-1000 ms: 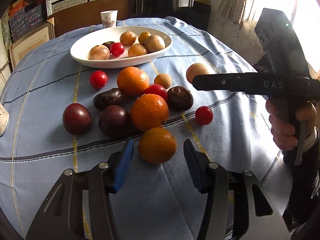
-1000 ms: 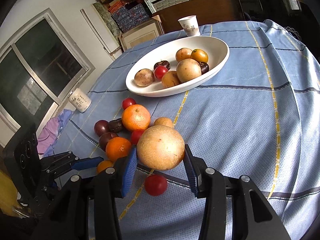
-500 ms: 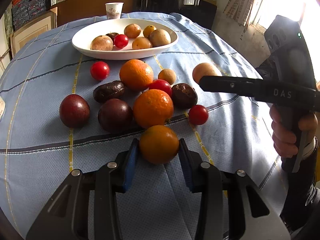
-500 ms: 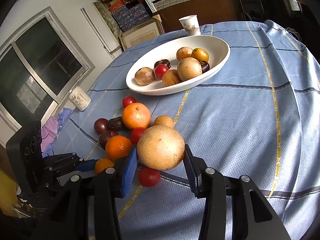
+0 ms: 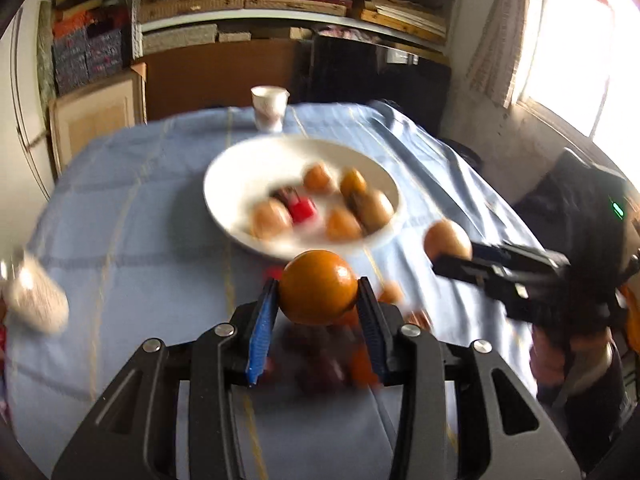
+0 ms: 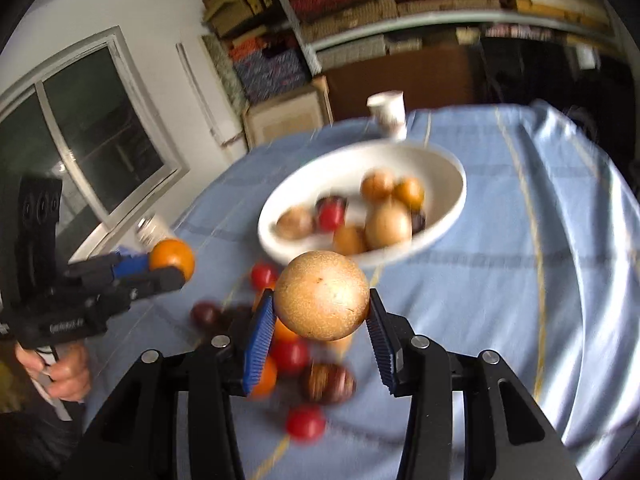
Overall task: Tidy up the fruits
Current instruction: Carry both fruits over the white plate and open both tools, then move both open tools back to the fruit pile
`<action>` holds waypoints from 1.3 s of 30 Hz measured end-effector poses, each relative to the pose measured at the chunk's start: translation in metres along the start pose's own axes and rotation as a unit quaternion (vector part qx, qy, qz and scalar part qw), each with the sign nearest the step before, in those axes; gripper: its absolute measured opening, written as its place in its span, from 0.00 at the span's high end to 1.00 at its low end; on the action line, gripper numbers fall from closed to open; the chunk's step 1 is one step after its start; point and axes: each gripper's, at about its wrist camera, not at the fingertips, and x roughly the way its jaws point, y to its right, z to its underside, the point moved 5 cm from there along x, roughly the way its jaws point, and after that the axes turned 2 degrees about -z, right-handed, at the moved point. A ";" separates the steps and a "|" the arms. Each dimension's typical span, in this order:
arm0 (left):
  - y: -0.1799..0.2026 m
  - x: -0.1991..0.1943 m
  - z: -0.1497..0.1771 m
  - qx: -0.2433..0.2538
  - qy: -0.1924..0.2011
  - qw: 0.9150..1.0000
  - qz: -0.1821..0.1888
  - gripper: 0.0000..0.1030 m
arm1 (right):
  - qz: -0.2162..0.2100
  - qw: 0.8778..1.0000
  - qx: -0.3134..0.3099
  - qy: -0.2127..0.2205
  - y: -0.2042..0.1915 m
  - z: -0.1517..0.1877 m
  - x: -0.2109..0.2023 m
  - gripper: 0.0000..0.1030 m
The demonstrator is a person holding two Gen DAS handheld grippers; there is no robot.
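Note:
My left gripper (image 5: 318,298) is shut on an orange (image 5: 318,293) and holds it above the blue tablecloth, short of the white oval plate (image 5: 230,172). My right gripper (image 6: 322,312) is shut on a round tan fruit (image 6: 322,294), also lifted clear of the cloth. In the left wrist view that tan fruit (image 5: 447,239) shows at the tip of the right gripper, right of the plate. In the right wrist view the orange (image 6: 172,258) shows in the left gripper at the left. The plate (image 6: 452,184) holds several fruits. Both views are blurred.
Loose oranges, red tomatoes (image 6: 305,422) and dark purple fruits (image 6: 328,382) lie on the cloth beneath the grippers. A paper cup (image 5: 269,107) stands behind the plate. A white jar (image 5: 34,300) lies at the table's left edge. Shelves and a window stand beyond.
My left gripper closed on the orange and lifted it off the cloth towards the plate. The right gripper rose a little with the tan fruit still held.

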 end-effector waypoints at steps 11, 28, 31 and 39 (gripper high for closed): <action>-0.053 0.109 -0.079 -0.039 -0.048 0.997 -0.049 0.62 | 0.030 0.999 -0.022 -0.013 -0.006 -0.042 0.079 0.54; -0.045 -0.009 0.028 -0.074 0.051 0.994 -0.064 0.04 | 0.019 0.999 0.008 0.040 0.001 0.004 -0.001 0.33; -0.043 -0.010 0.051 -0.063 0.034 0.992 -0.108 0.04 | 0.028 0.999 0.024 0.020 0.003 0.020 -0.001 0.33; -0.063 -0.019 0.070 -0.080 0.032 0.983 -0.164 0.04 | 0.080 0.996 -0.021 -0.017 -0.006 0.039 -0.004 0.32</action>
